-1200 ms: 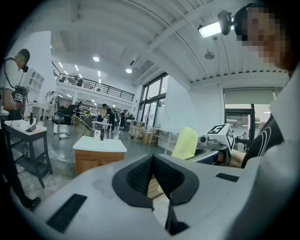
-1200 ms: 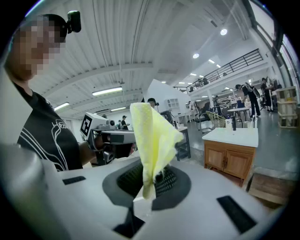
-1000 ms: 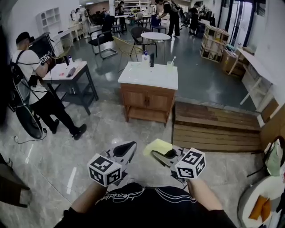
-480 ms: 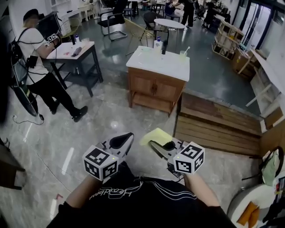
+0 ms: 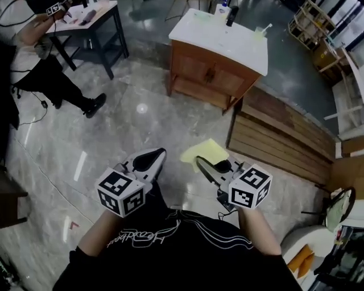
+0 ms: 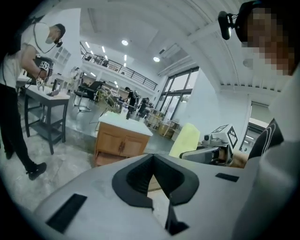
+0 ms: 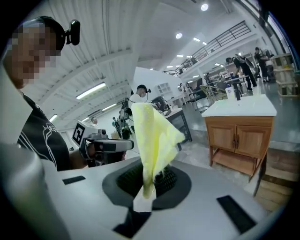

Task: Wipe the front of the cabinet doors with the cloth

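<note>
Though thin, yellow cloth (image 7: 152,133), perhaps folded.

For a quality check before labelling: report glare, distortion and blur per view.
Head view: a bright light spot glares off the glossy floor; otherwise evenly lit. Left gripper view: strong fisheye, dark corners, mosaic patch top right. Right gripper view: same fisheye, mosaic top left; cloth and cabinet sharp.

Open lab hall: marble floor (image 5: 142,148), worktable (image 5: 106,12), cabinet (image 5: 213,77), mezzanine railing (image 6: 119,71).
</note>
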Available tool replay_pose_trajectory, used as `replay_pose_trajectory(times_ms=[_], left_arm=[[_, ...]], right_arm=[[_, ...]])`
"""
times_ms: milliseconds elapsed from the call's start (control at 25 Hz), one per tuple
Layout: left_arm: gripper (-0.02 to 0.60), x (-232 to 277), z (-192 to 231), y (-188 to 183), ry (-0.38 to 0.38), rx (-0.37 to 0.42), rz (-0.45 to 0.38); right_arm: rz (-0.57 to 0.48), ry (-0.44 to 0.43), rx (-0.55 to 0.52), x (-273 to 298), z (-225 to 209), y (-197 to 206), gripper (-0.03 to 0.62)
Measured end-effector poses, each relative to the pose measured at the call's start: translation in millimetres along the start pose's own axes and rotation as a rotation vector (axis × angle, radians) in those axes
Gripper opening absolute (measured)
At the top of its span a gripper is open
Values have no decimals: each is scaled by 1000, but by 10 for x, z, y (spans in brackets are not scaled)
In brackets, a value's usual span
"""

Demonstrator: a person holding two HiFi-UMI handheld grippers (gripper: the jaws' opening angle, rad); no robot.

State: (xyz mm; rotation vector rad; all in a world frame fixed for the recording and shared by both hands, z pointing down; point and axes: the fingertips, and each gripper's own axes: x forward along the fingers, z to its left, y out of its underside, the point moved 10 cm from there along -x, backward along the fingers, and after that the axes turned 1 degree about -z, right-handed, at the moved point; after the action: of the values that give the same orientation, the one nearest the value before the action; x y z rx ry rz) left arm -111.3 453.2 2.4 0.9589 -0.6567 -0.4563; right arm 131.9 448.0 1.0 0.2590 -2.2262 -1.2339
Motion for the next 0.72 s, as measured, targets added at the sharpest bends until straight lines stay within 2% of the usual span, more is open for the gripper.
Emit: replay_pose_trajectory(times_ms=[80, 200, 360, 480, 600, 720], left_arm=[[6, 103, 380, 47, -18, -45, 41], [6, 313, 993, -14, -29, -68, 70], [6, 664, 1822, -248, -9, -62, 88], [6, 890, 2373, -412, 0, -51, 127], [6, 1172, 2826, -542, 29, -56, 154], [6, 1505, 3086, -600, 70, -41, 168]], right_arm=[[34, 13, 35, 281, -190, -38, 41], [50, 31, 102, 768, -534, -135, 41], [45, 39, 188, 1466, -983, -322, 41], [53, 79, 233, 1875, -1234, -432, 41], [41, 139, 273, 2185, -1479, -519, 41], [37, 187, 284, 2372, -1732, -575, 41]])
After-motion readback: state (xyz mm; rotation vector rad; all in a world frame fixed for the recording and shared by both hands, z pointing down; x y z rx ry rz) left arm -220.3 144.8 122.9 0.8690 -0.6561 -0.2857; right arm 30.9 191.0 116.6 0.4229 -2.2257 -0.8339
